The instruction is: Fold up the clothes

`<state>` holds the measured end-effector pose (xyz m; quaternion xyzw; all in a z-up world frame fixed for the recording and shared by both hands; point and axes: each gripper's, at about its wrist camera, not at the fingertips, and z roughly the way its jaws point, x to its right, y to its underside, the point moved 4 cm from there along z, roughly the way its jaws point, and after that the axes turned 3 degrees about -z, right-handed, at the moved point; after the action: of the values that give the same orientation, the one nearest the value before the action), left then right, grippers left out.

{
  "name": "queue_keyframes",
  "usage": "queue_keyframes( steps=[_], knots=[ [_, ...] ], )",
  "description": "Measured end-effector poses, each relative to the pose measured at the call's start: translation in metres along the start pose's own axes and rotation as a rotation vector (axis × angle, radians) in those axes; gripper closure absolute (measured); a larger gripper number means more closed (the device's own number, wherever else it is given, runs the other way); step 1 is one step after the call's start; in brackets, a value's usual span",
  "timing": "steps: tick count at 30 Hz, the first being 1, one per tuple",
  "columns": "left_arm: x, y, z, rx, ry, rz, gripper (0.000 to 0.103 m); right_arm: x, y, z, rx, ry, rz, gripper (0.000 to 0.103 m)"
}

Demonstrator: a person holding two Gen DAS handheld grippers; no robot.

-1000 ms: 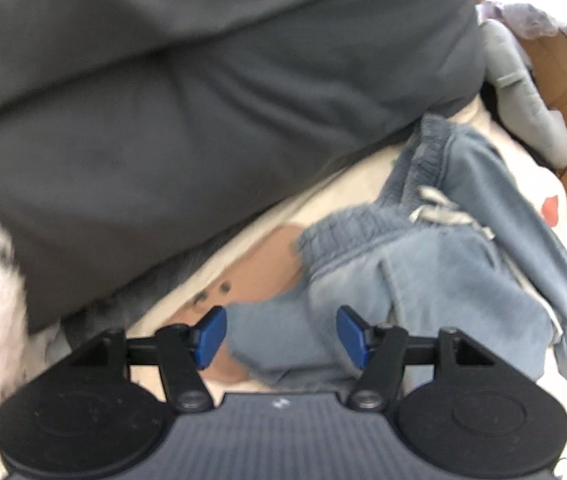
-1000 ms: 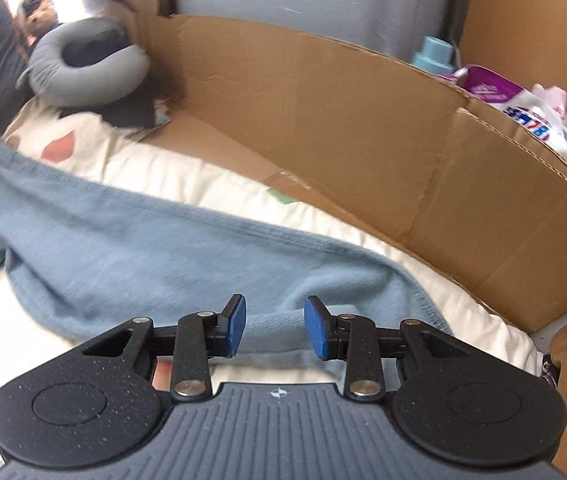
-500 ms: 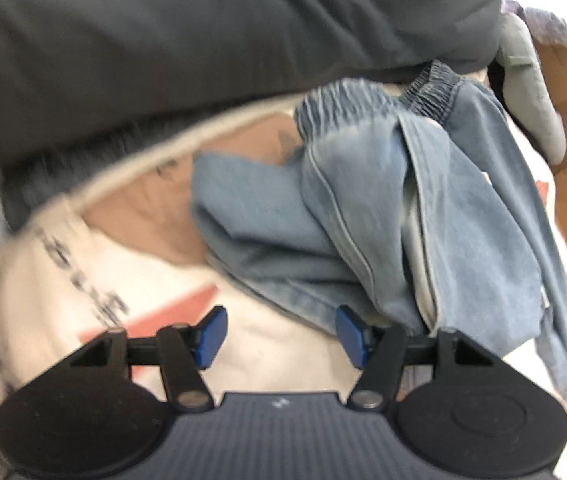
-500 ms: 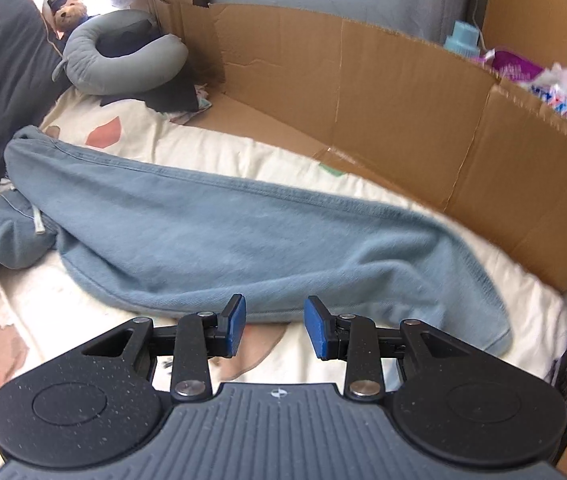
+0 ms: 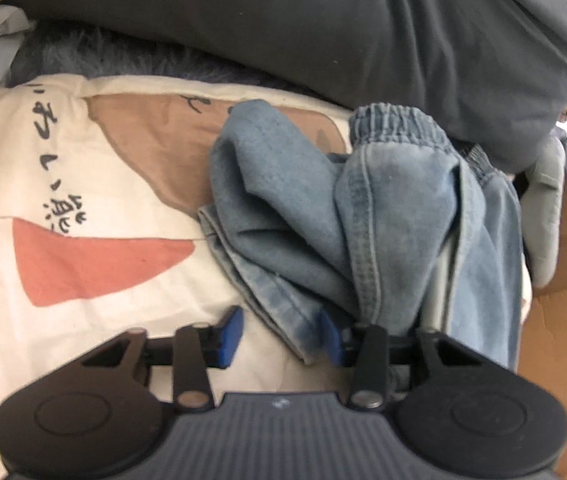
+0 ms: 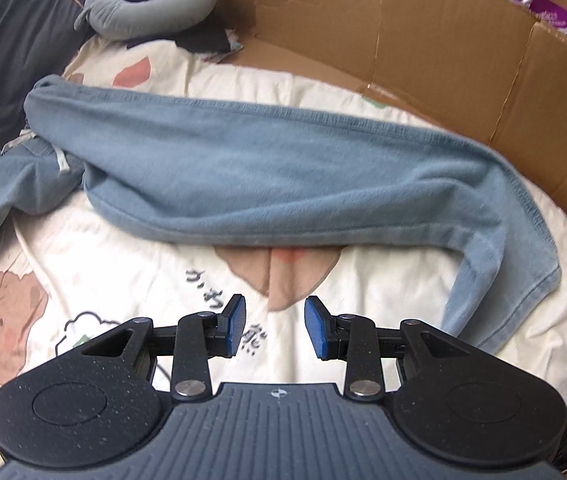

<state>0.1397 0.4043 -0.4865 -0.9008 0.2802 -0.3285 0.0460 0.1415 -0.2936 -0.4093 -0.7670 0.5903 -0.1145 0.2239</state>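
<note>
Starting on our left: the left tongs are spread wide with the bunched waist end of the jeans drooping over the right-hand pad. We can't tell from this view whether any cloth is actually pinched, but with that gap it reads to us as loose. The elastic waistband sits up against the dark pillow, and the whole heap lies on the printed bed cover. Moving right, the right tongs are moderately apart and hold nothing, hovering over the cover just short of the long leg, which runs stretched out across the bed toward the cardboard wall, cuff at the far right. Our guess is we're in the straightening-out stage: one leg laid flat, top end still crumpled. The next move probably calls for a real grip on the waist so it can be pulled flat, and the right one going for the cuff or leg edge. Compared with a second ago, the left view has backed off from the pillow, so more cover shows, and the cloth now hangs on the pad. The right tongs have widened and pulled back from the leg's edge, which used to sit right at the tips.
</note>
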Motion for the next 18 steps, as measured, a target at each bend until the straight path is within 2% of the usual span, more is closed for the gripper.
queue_keyframes(
  steps=[3,5,7,8,10,14,18],
  knots=[
    [-0.007,0.003,0.001,0.042,0.028,-0.04,0.068,-0.007,0.002,0.001,0.004,-0.029,-0.011,0.063],
    [-0.01,0.005,0.001,0.056,0.037,-0.057,0.078,-0.009,0.001,0.0,0.017,-0.046,-0.016,0.063],
    [-0.011,0.005,0.002,0.066,0.041,-0.065,0.082,-0.01,0.001,0.0,0.023,-0.058,-0.016,0.063],
    [-0.01,0.005,0.002,0.068,0.048,-0.074,0.089,-0.01,0.002,0.0,0.021,-0.059,-0.012,0.063],
    [-0.007,0.005,0.0,0.074,0.053,-0.07,0.09,-0.01,0.003,0.0,0.02,-0.064,-0.01,0.063],
    [0.0,0.005,-0.009,0.089,0.055,-0.041,0.099,-0.008,0.005,-0.001,0.03,-0.069,-0.005,0.063],
    [0.003,0.01,-0.021,0.078,0.062,-0.017,0.1,-0.001,0.004,-0.003,0.045,-0.069,0.022,0.063]
  ],
)
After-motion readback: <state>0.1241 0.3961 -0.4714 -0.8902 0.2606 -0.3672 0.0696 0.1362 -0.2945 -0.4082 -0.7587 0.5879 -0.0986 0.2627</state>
